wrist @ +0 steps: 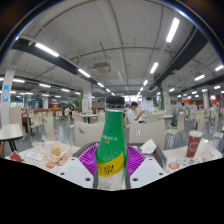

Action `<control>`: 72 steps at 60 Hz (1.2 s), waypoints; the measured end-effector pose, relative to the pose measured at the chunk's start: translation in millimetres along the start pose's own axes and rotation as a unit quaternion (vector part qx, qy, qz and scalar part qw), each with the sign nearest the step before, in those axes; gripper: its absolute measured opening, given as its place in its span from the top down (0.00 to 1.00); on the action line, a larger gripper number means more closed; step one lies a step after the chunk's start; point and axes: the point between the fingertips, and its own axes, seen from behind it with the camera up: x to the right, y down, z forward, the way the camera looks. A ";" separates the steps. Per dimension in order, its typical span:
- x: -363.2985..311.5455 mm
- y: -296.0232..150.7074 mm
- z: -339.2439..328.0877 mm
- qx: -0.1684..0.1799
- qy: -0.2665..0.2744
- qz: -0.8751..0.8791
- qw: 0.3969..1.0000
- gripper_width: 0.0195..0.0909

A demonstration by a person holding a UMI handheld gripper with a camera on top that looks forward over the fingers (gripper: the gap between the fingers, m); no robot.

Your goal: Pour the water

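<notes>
A green plastic bottle point(112, 140) with a dark cap and a yellow label stands upright between my fingers. My gripper point(112, 165) is shut on the bottle: both purple pads point(88, 158) press against its lower body at left and right. The bottle's base is hidden behind the gripper body. A red-brown paper cup point(194, 144) stands on the table beyond and to the right of the fingers.
A white table point(160, 160) lies ahead with food trays and wrappers point(45, 153) on the left. Beyond it is a large canteen hall with many tables, chairs and a seated person point(132, 112) in the distance.
</notes>
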 end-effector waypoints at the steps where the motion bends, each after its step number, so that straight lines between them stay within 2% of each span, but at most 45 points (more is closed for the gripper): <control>1: -15.3 14.1 4.0 -0.010 0.003 0.018 1.000 0.78; 2: 4.0 12.6 -1.4 -0.016 0.002 0.028 0.999 0.77; 14: 21.7 41.2 -5.6 -0.044 0.001 0.025 0.999 0.76; 16: 8.0 46.6 0.6 -0.028 -0.005 0.012 1.000 0.77; 21: 2.9 51.8 -4.5 -0.030 -0.007 -0.029 0.999 0.77; 29: 5.2 51.2 -5.0 -0.023 0.019 -0.059 0.998 0.76; 38: 5.6 53.5 -4.5 -0.032 0.029 -0.059 0.997 0.51; 39: 6.4 57.3 -4.8 -0.041 0.030 -0.064 0.997 0.46; 42: 5.9 68.7 -8.9 -0.071 0.024 -0.080 0.994 0.21; 44: 5.6 70.8 -13.2 -0.079 0.022 -0.083 0.993 0.06; 49: 3.4 68.6 -35.5 -0.082 0.021 -0.081 0.993 0.08; 54: 6.1 51.3 -66.4 -0.071 0.022 -0.081 0.994 0.08; 62: 16.6 30.6 -140.9 -0.071 0.043 -0.059 0.995 0.07; 72: 8.8 26.0 -240.9 -0.085 0.024 -0.034 0.996 0.08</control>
